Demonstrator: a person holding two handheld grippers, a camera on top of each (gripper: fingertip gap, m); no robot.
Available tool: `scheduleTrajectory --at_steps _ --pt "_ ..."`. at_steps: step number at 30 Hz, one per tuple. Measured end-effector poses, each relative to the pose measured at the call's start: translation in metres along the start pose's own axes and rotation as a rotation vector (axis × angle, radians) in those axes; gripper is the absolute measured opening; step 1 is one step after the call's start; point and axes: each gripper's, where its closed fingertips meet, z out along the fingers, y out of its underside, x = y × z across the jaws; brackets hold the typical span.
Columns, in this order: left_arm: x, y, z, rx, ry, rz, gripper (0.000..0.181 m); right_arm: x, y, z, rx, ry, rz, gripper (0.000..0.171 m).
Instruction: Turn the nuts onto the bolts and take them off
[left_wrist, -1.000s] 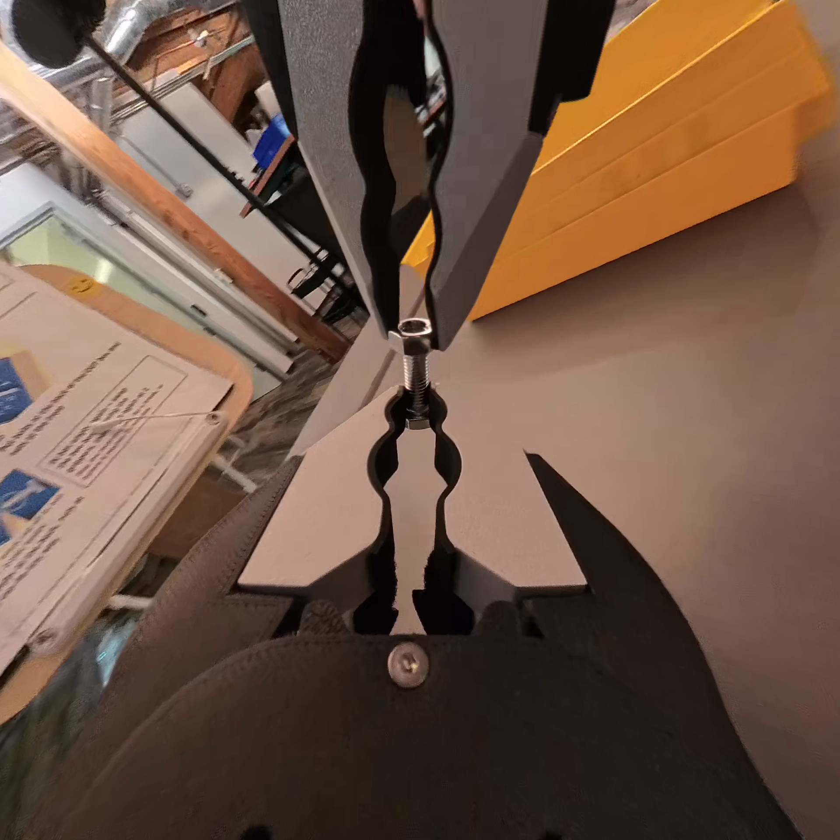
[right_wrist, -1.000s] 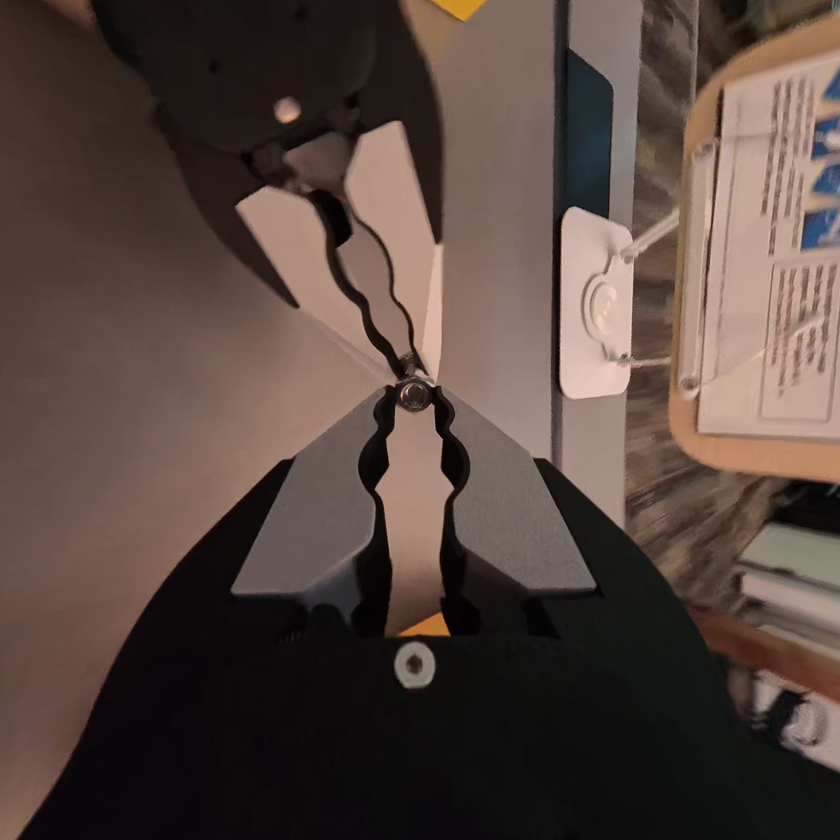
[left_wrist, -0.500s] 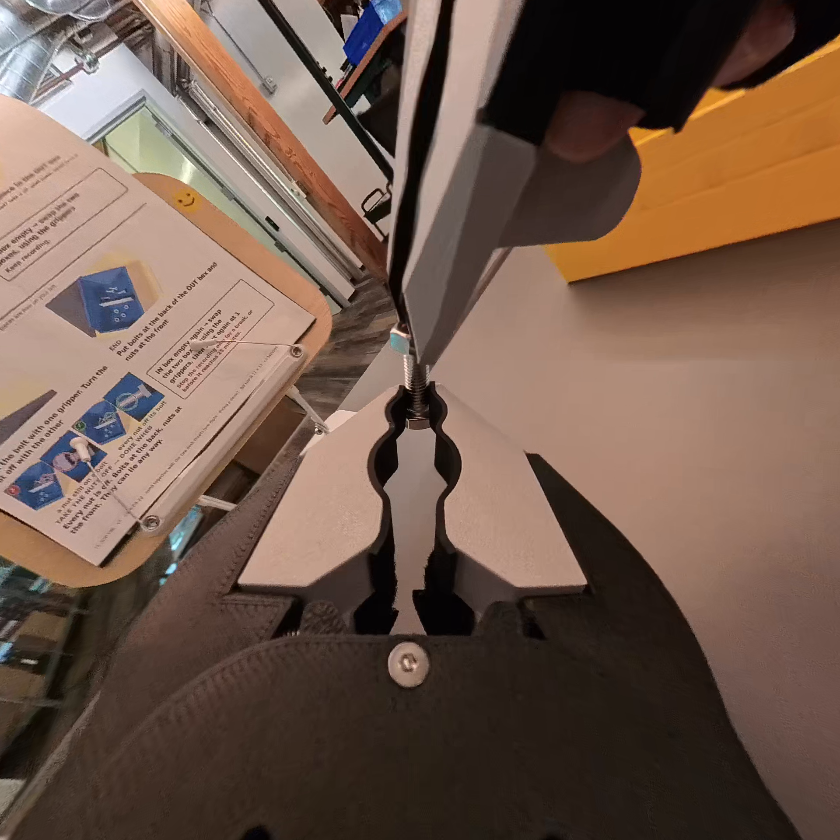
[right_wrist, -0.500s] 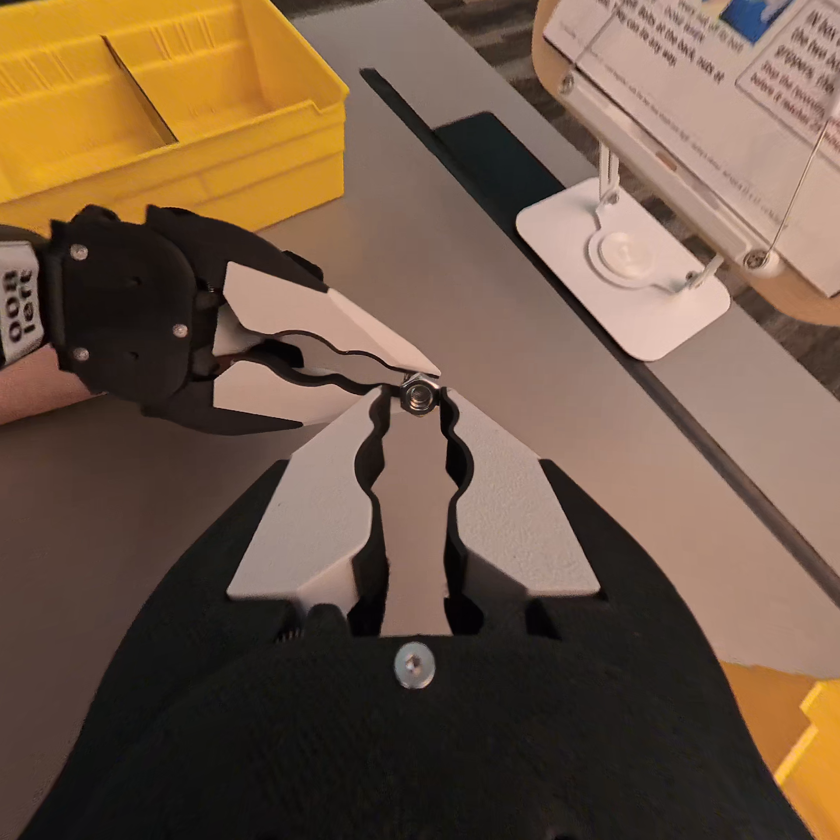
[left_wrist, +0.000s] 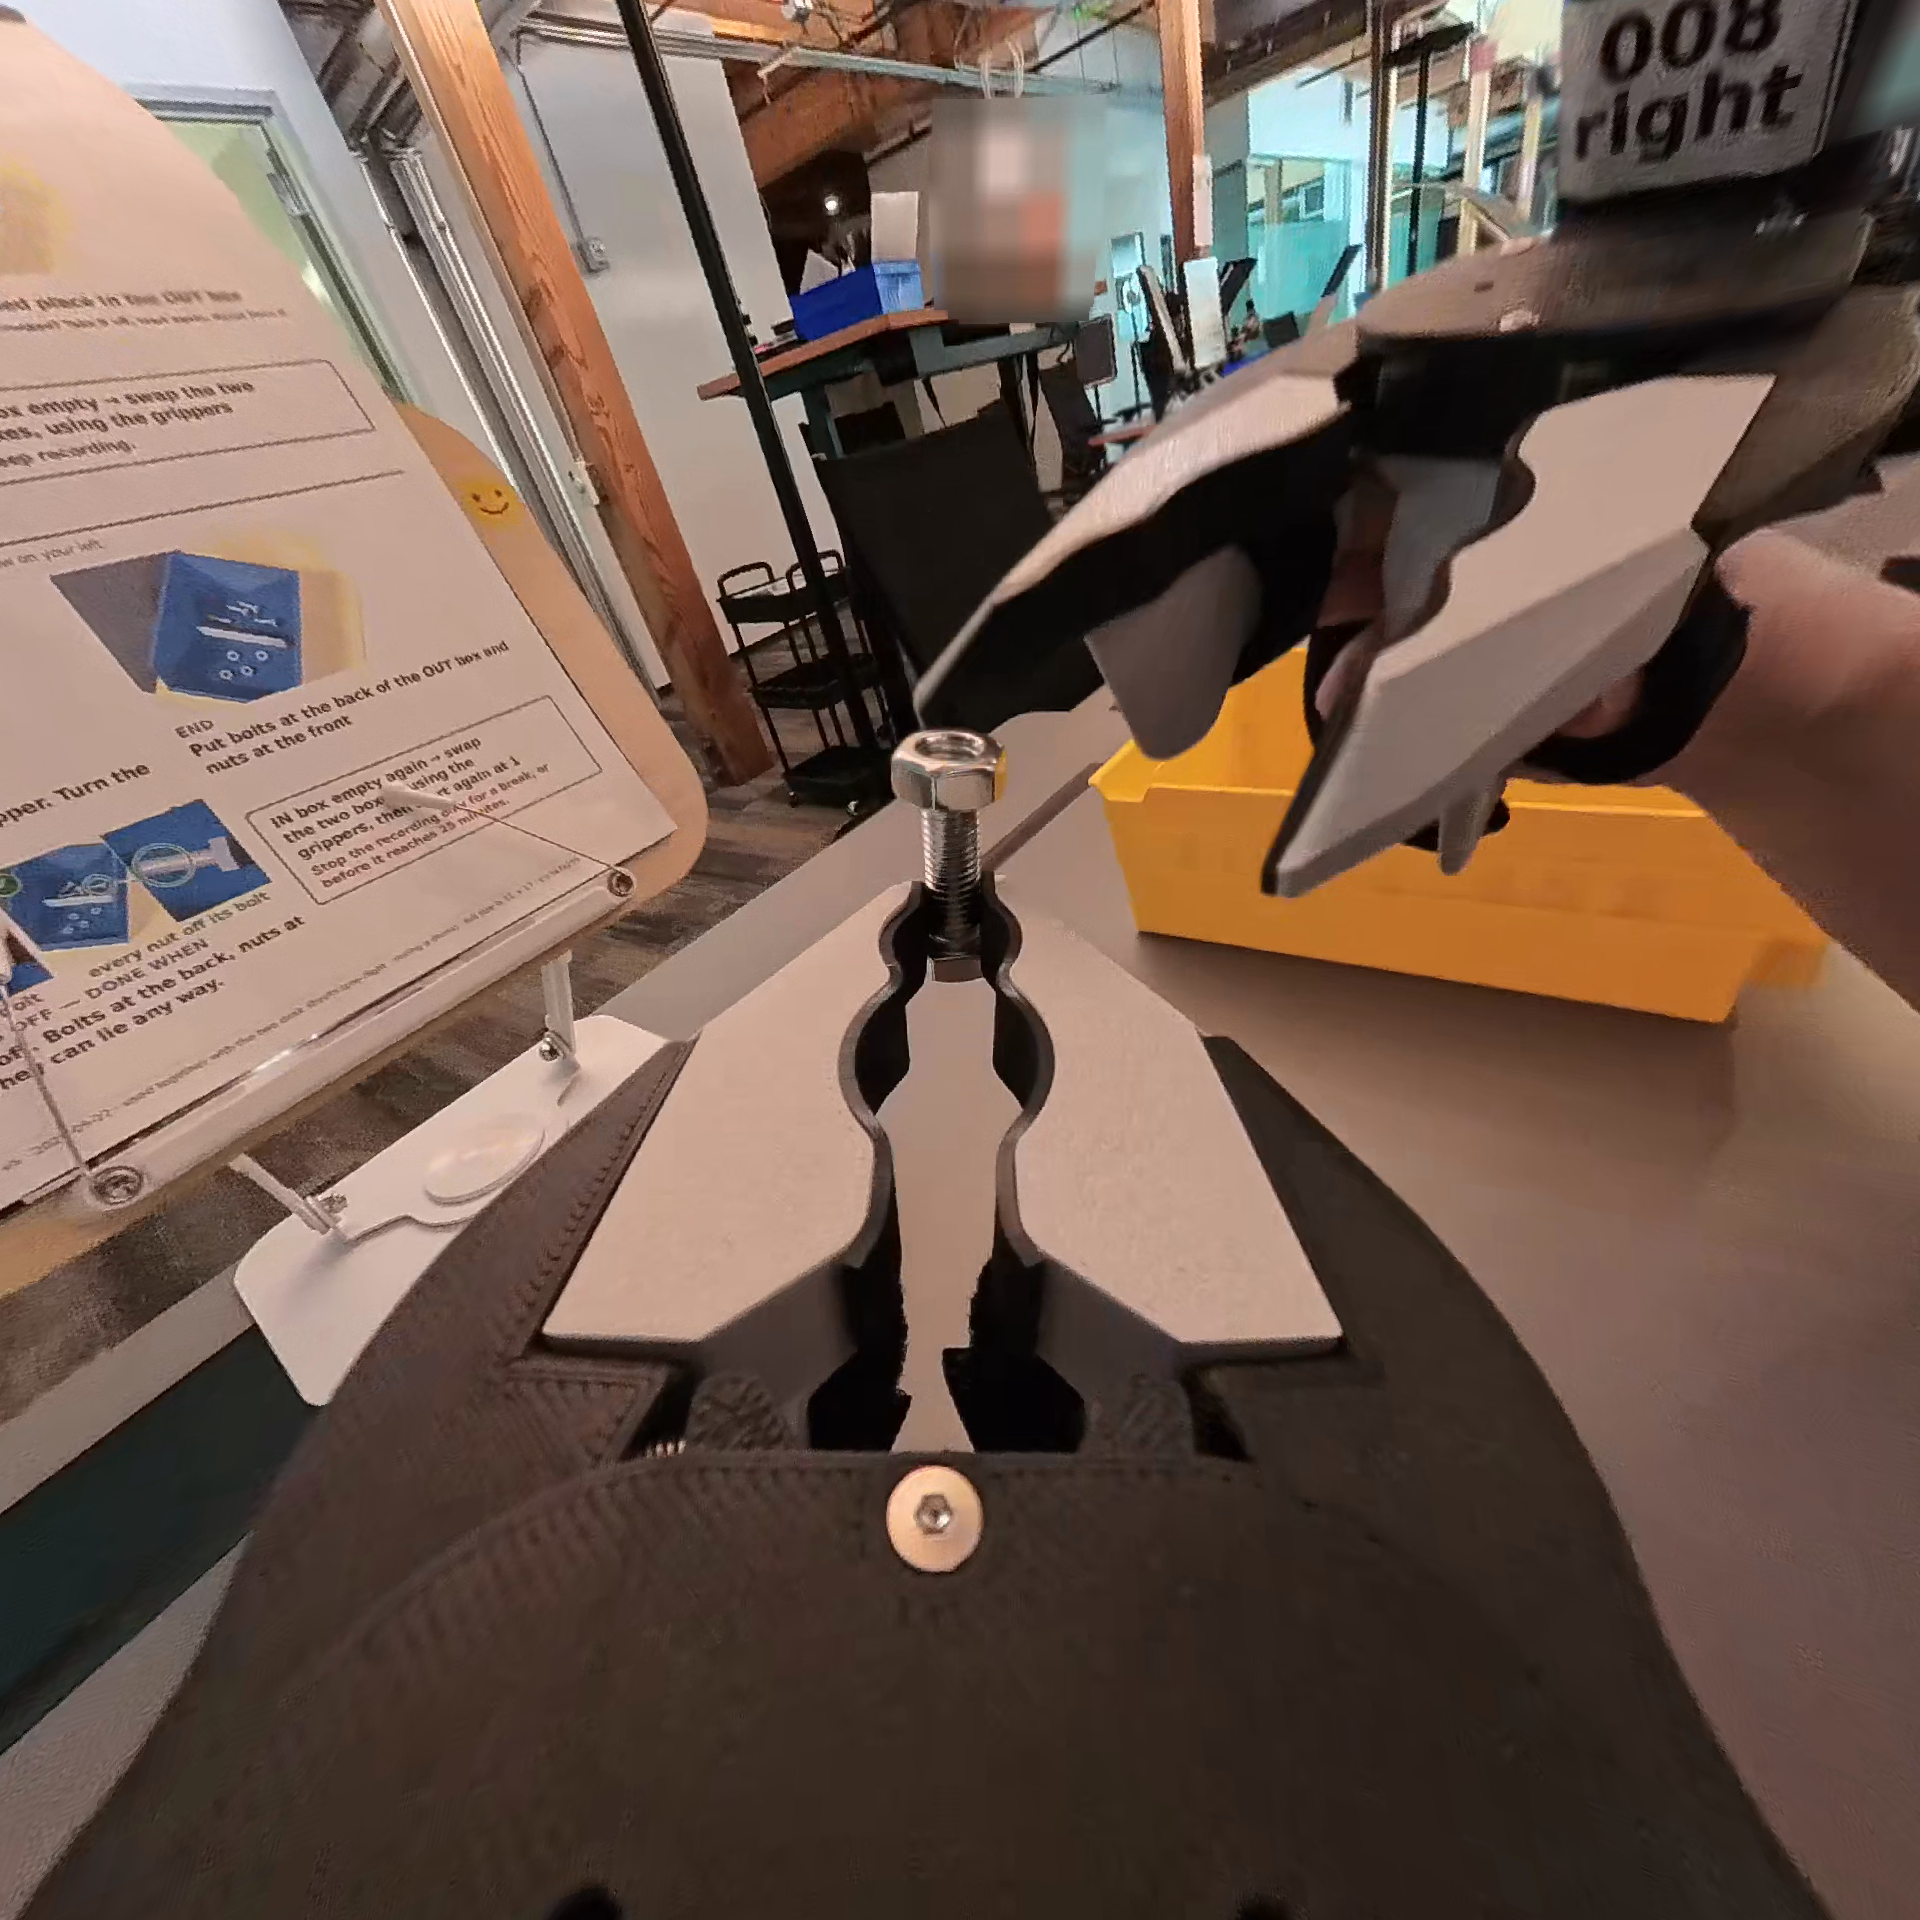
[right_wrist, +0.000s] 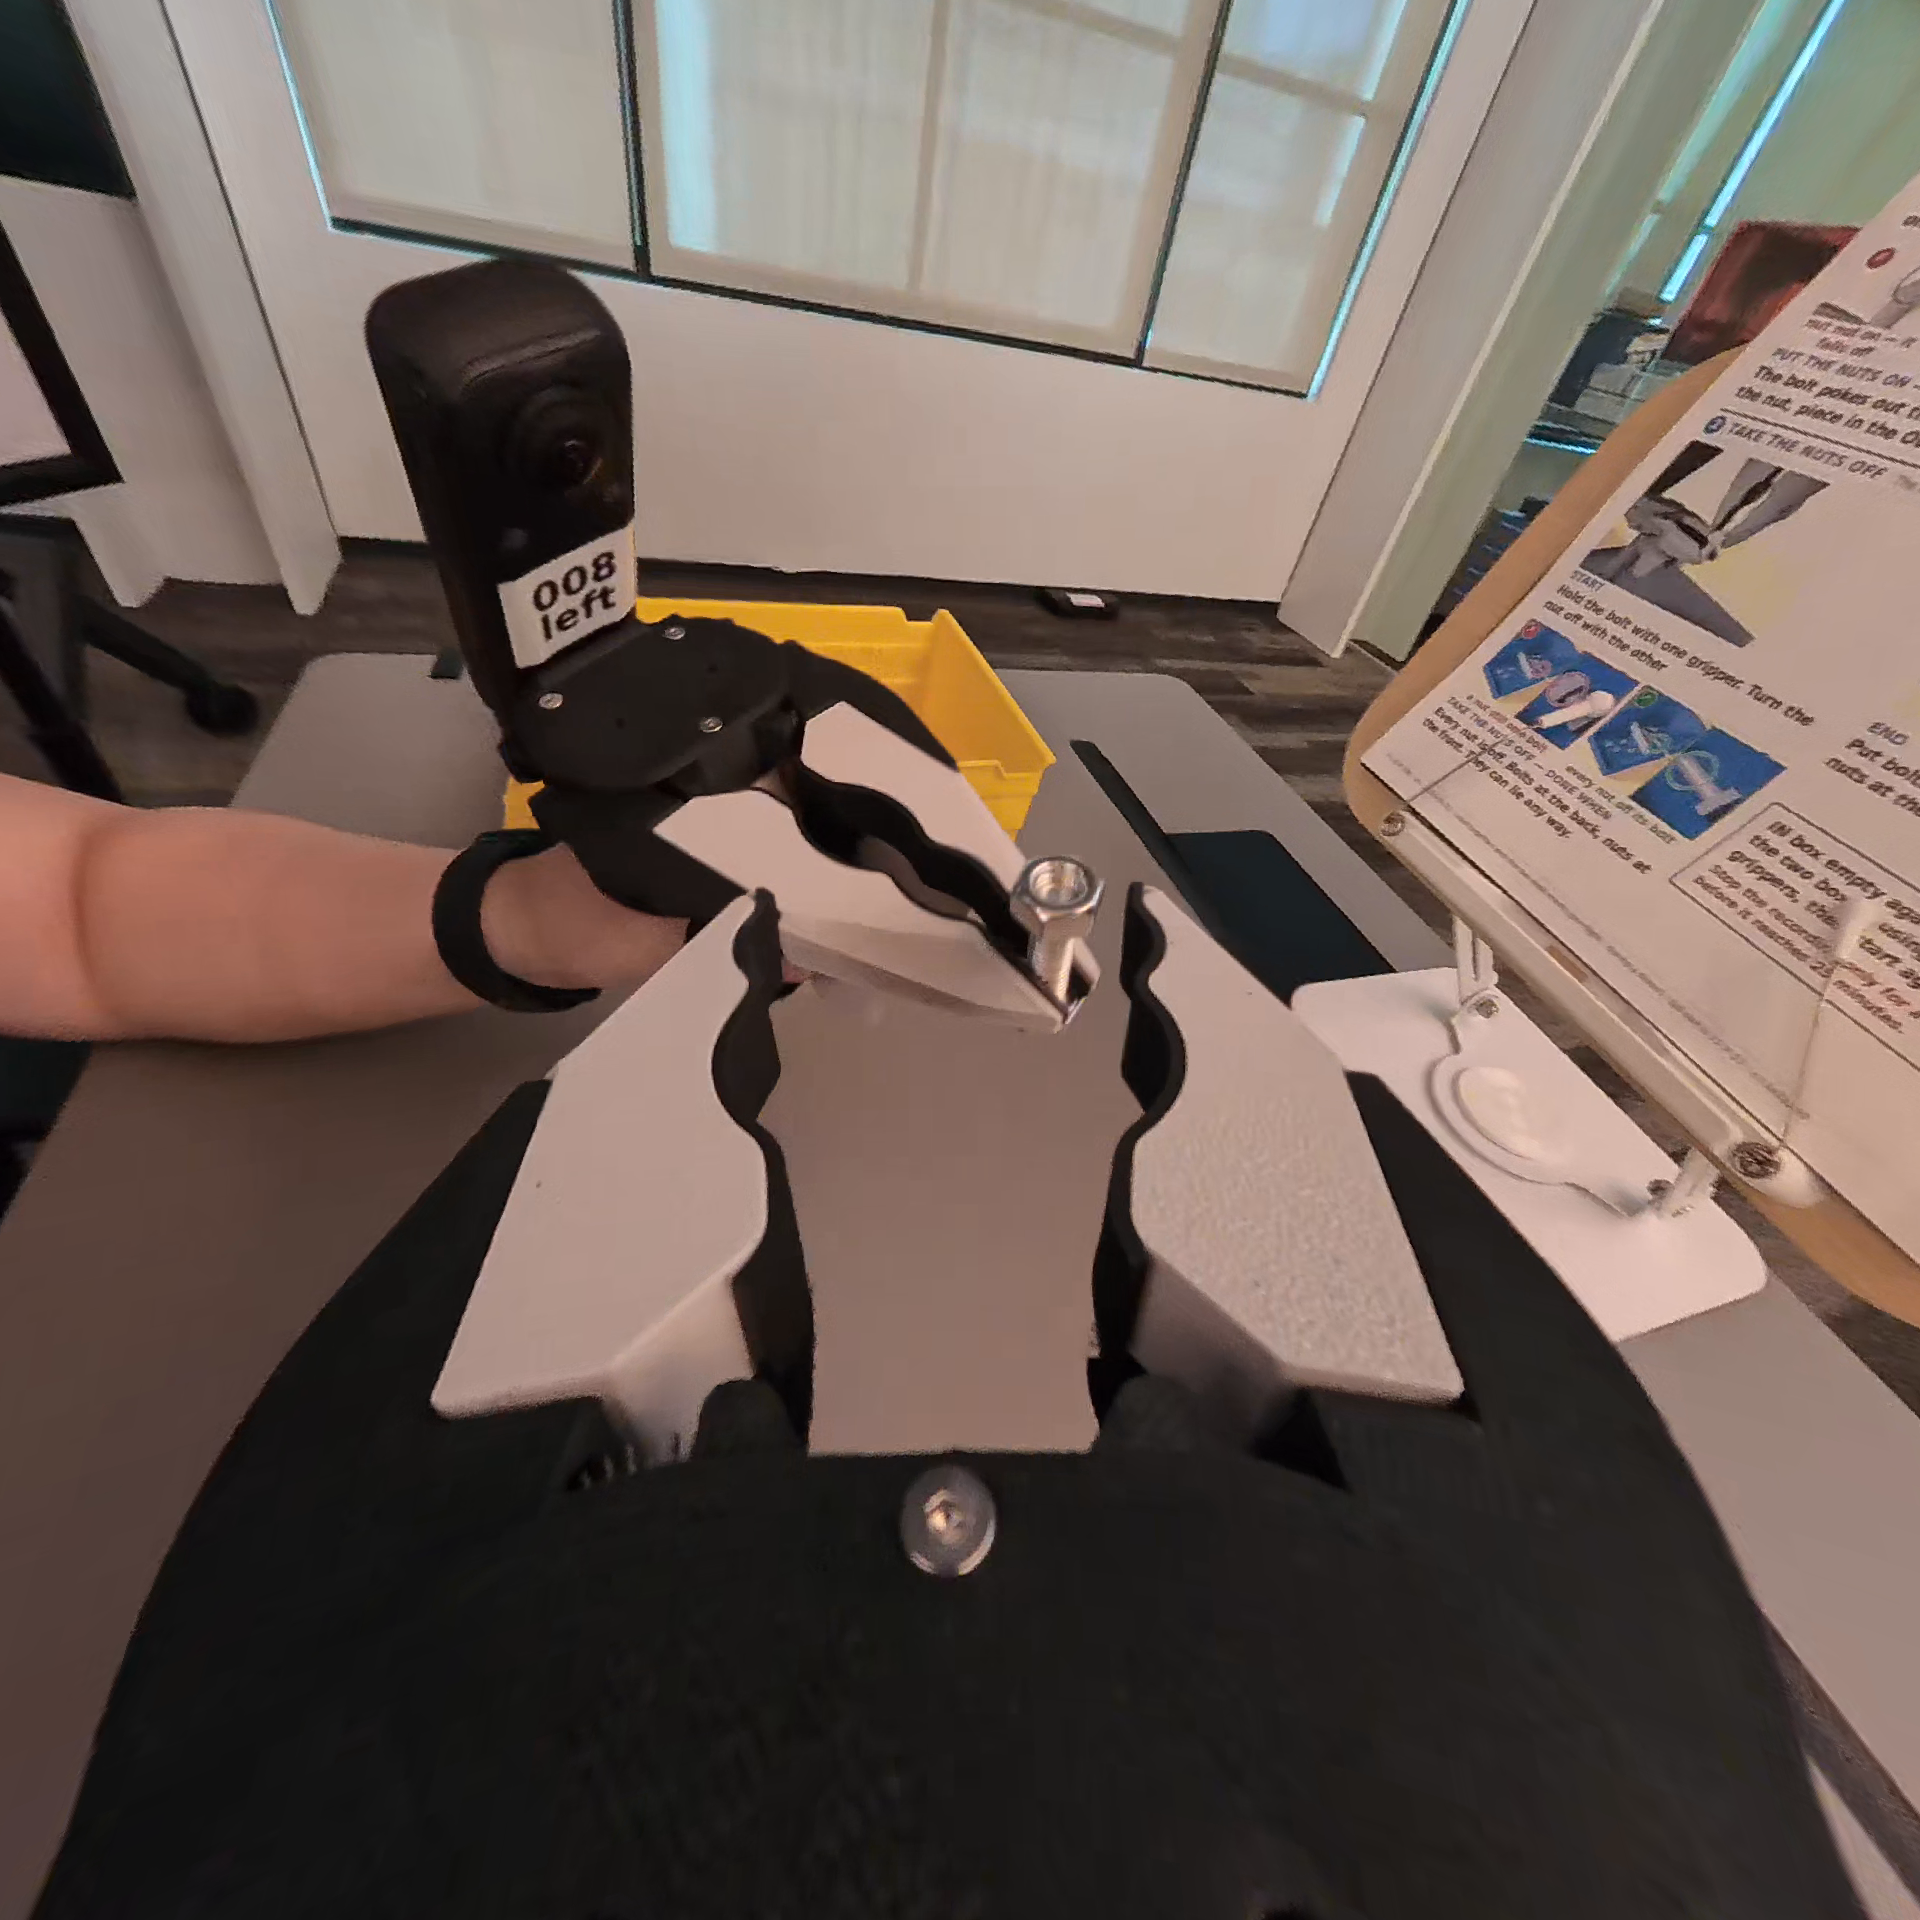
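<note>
— Holding the small silver steel bolt (left_wrist: 948, 883) by its lower end, the left gripper (left_wrist: 951, 940) has its grey jaws pressed together on it, so the threaded shank stands nearly upright above the grey table (left_wrist: 1558, 1195). Do you see a risk?

— Yes. The silver hexagonal nut (left_wrist: 948, 769) sits at the very top of the bolt. I judge that only a few threads hold it, or maybe none; from these views I cannot tell.

— And the right gripper (right_wrist: 940, 935)?

— Its jaws stand wide apart and hold nothing. In the right wrist view the nut (right_wrist: 1058, 894) lies between the two white fingertips (right_wrist: 1148, 925), near the right one, but they do not touch it.

— So what could go wrong?

— If the right gripper closes off-centre, one finger may push the nut sideways. Then the bolt can tilt in the left jaws, because they clamp only a short part of it near the head. Also, if the nut is already free, it may fall on the table and roll, instead of going to the yellow plastic bin (left_wrist: 1455, 914) behind.

— Anything else nearby?

— The white instruction sheet on its stand (right_wrist: 1662, 831) is just beside the right gripper; a wide turn of the wrist could hit it.
</note>
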Motion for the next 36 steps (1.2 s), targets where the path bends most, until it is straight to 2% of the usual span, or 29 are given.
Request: scheduleTrajectory --at_steps 4,6,8,10,13,17,18,19,21,25,28,29,30,31,32,33,35,36 --pt "-0.005 -0.010 -0.006 0.014 -0.016 -0.002 0.007 -0.010 -0.004 0.002 0.010 -0.039 -0.012 0.067" --pt "-0.008 -0.011 -0.007 0.014 -0.023 -0.006 0.007 -0.017 -0.004 0.000 -0.008 -0.063 -0.044 0.059" --pt "-0.010 -0.011 -0.009 0.016 -0.023 -0.015 0.007 -0.017 -0.006 -0.002 -0.004 -0.050 -0.062 0.059" --pt "-0.009 -0.012 -0.009 0.021 -0.016 -0.022 0.007 -0.008 -0.011 -0.002 0.026 0.016 -0.060 0.068" --pt "-0.003 -0.016 -0.008 0.028 0.005 -0.024 0.007 -0.010 -0.013 0.004 0.056 0.001 -0.033 0.091" --pt "-0.006 -0.018 -0.010 0.030 -0.008 -0.030 0.007 -0.024 -0.010 0.008 0.022 -0.051 -0.068 0.093" --pt "-0.009 -0.019 -0.011 0.034 -0.016 -0.042 0.007 -0.027 -0.010 0.006 0.015 -0.064 -0.086 0.091" --pt "-0.012 -0.020 -0.013 0.035 -0.021 -0.058 0.007 -0.033 -0.010 0.003 0.009 -0.095 -0.103 0.077" --pt "-0.015 -0.020 -0.015 0.041 -0.015 -0.083 0.007 -0.030 -0.015 0.000 0.028 -0.072 -0.089 0.076" --pt "-0.006 -0.024 -0.014 0.053 0.027 -0.079 0.007 -0.023 -0.020 0.004 0.066 -0.041 -0.034 0.095" --pt "0.000 -0.026 -0.012 0.045 0.037 -0.059 0.007 -0.028 -0.018 0.006 0.058 -0.068 -0.046 0.097" --pt "-0.001 -0.026 -0.012 0.042 0.030 -0.062 0.007 -0.029 -0.017 0.004 0.045 -0.066 -0.058 0.096" --pt "-0.005 -0.026 -0.013 0.043 0.017 -0.074 0.007 -0.030 -0.016 0.001 0.032 -0.076 -0.078 0.086" --pt "-0.010 -0.025 -0.015 0.046 0.005 -0.092 0.007 -0.039 -0.017 -0.005 0.030 -0.133 -0.104 0.052" --pt "-0.013 -0.025 -0.016 0.047 0.005 -0.110 0.007 -0.040 -0.023 -0.008 0.058 -0.139 -0.097 0.050" --pt "-0.014 -0.025 -0.017 0.050 0.011 -0.123 0.007 -0.034 -0.028 -0.010 0.083 -0.104 -0.075 0.058" --pt "-0.013 -0.026 -0.017 0.056 0.019 -0.130 0.007 -0.026 -0.029 -0.008 0.088 -0.063 -0.041 0.086" --pt "-0.009 -0.027 -0.016 0.058 0.036 -0.124 0.007 -0.023 -0.027 -0.006 0.083 -0.045 -0.040 0.094"
